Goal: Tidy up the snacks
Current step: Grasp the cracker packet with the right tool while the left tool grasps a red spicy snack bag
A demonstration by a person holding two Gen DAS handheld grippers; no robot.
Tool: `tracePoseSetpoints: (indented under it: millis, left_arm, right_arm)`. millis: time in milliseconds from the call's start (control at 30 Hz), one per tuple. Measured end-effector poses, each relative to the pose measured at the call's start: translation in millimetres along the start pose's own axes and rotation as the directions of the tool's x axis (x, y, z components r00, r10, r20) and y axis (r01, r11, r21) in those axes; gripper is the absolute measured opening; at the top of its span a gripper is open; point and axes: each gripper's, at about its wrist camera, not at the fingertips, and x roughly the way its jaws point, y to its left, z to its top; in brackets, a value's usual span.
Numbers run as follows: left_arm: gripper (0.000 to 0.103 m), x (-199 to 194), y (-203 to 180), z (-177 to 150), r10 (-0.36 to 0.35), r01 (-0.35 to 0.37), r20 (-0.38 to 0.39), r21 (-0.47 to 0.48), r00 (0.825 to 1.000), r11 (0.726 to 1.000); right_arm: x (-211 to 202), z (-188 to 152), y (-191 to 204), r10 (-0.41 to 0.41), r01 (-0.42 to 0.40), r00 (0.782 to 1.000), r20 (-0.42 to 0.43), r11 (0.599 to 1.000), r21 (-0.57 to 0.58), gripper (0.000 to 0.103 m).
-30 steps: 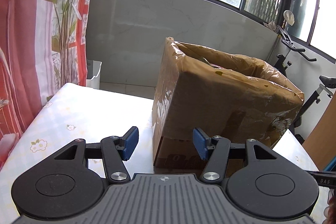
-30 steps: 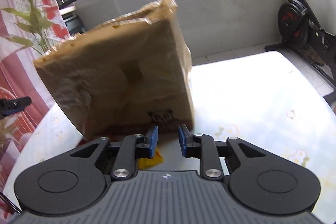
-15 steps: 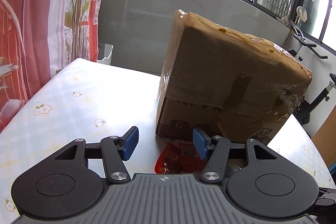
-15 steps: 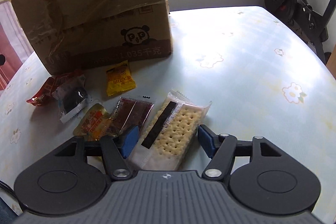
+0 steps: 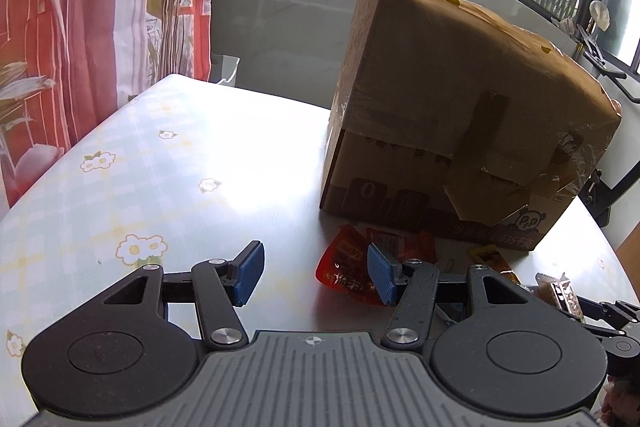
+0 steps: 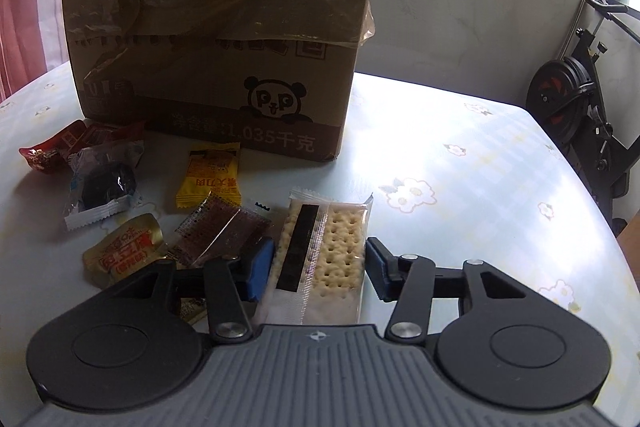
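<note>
Box print: the taped cardboard box carries a panda logo lettered "PtP" and the line "1.035千克" along its lower band; the other characters are too dark to read.
Box contents: cannot tell, since only the outer walls show in both views.
Box place: it stands on the desk, whose cloth is pale check with small white flowers.
Cracker pack: a clear sleeve of square crackers with a black strip down its left side lies flat on the desk, between the right tool's blue pads.
Right tool: its jaws are closing around the cracker pack; the left pad sits at the pack's edge, the right pad just beside it, with no firm press visible.
Left tool: jaws apart and empty, held over bare desk, with its right pad in front of a red snack packet.
Loose snacks: yellow sachet near the box front; dark round cake in clear wrap to its left; gold packet and dark red-brown packet just left of the crackers.
Their print: Chinese characters, not legible.
</note>
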Motion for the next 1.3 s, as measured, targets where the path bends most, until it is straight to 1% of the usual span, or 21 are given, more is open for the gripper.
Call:
tracePoseSetpoints:
  millis: [67, 167, 433, 600, 633, 667, 700, 833, 933, 967, 1000, 1033, 1133, 1200, 1233, 1300]
  left_arm:
    - [0.06, 3.3, -0.9, -1.9, -0.012, 0.012, -0.01, 0.007, 1.0, 1.0]
    - [0.06, 9.1, -5.1, -6.6, -0.03, 0.03, -0.028, 0.018, 0.999, 0.999]
    - [0.06, 25.4, -19.2, -15.8, -0.007, 0.011, -0.07, 0.07, 0.998, 0.998]
    - [0.059, 39.3, -18.9, -15.0, 0.027, -0.021, -0.092, 0.072, 0.995, 0.997]
    - [0.057, 42.9, -18.5, -13.8, 0.033, -0.027, -0.093, 0.073, 0.995, 0.997]
    - [0.051, 46.7, -18.1, -12.7, 0.042, -0.035, -0.094, 0.073, 0.995, 0.997]
    - [0.05, 51.6, -17.9, -10.8, 0.054, -0.047, -0.097, 0.073, 0.994, 0.996]
    - [0.05, 70.0, -19.4, -5.8, 0.057, -0.05, -0.112, 0.066, 0.992, 0.997]
    - [0.05, 77.9, -28.3, -8.0, 0.055, -0.046, -0.094, 0.102, 0.994, 0.994]
    - [0.05, 80.2, -32.5, -9.4, 0.059, -0.045, -0.111, 0.125, 0.992, 0.991]
    - [0.051, 80.8, -36.1, -12.1, 0.064, -0.047, -0.119, 0.143, 0.991, 0.989]
    - [0.051, 79.0, -39.2, -14.9, 0.066, -0.048, -0.11, 0.157, 0.992, 0.986]
    - [0.051, 74.9, -42.3, -21.3, 0.067, -0.051, -0.1, 0.159, 0.993, 0.986]
    - [0.046, 73.0, -42.3, -22.7, 0.07, -0.054, -0.099, 0.158, 0.993, 0.986]
    - [0.042, 71.3, -42.3, -23.8, 0.074, -0.059, -0.093, 0.16, 0.993, 0.985]
    - [0.04, 66.1, -41.9, -27.4, 0.08, -0.065, -0.086, 0.166, 0.993, 0.984]
  right_arm:
    - [-0.8, -4.2, -0.2, 0.001, -0.001, 1.0, 0.022, 1.0, 0.002, 0.052]
    - [-1.0, -4.8, -3.1, 0.01, -0.01, 1.0, 0.029, 1.0, 0.009, 0.051]
    - [-1.8, -7.4, -10.9, 0.036, -0.038, 0.999, 0.037, 0.999, 0.03, 0.051]
    - [-1.3, -7.3, -14.8, 0.049, -0.05, 0.998, 0.035, 0.998, 0.042, 0.051]
    - [-1.3, -7.2, -15.2, 0.05, -0.052, 0.998, 0.035, 0.998, 0.042, 0.051]
    - [-1.4, -7.1, -15.6, 0.052, -0.054, 0.998, 0.034, 0.998, 0.043, 0.051]
    - [-1.3, -6.9, -16.1, 0.055, -0.056, 0.998, 0.034, 0.997, 0.045, 0.051]
    - [-0.4, -6.6, -19.9, 0.067, -0.068, 0.997, 0.032, 0.996, 0.056, 0.051]
    - [-0.5, -6.8, -20.6, 0.068, -0.069, 0.997, 0.033, 0.996, 0.057, 0.051]
    - [-0.4, -6.9, -20.7, 0.067, -0.069, 0.997, 0.033, 0.996, 0.057, 0.051]
    - [-0.3, -7.0, -20.6, 0.066, -0.068, 0.997, 0.033, 0.996, 0.056, 0.051]
    - [-0.3, -7.1, -20.4, 0.065, -0.067, 0.997, 0.033, 0.996, 0.055, 0.051]
    - [0.1, -7.3, -20.3, 0.066, -0.068, 0.997, 0.033, 0.996, 0.054, 0.051]
    - [0.2, -7.2, -20.2, 0.066, -0.067, 0.997, 0.033, 0.996, 0.054, 0.051]
    - [0.2, -7.2, -20.1, 0.065, -0.067, 0.997, 0.033, 0.996, 0.054, 0.051]
    - [0.2, -7.5, -19.8, 0.065, -0.066, 0.997, 0.035, 0.996, 0.052, 0.051]
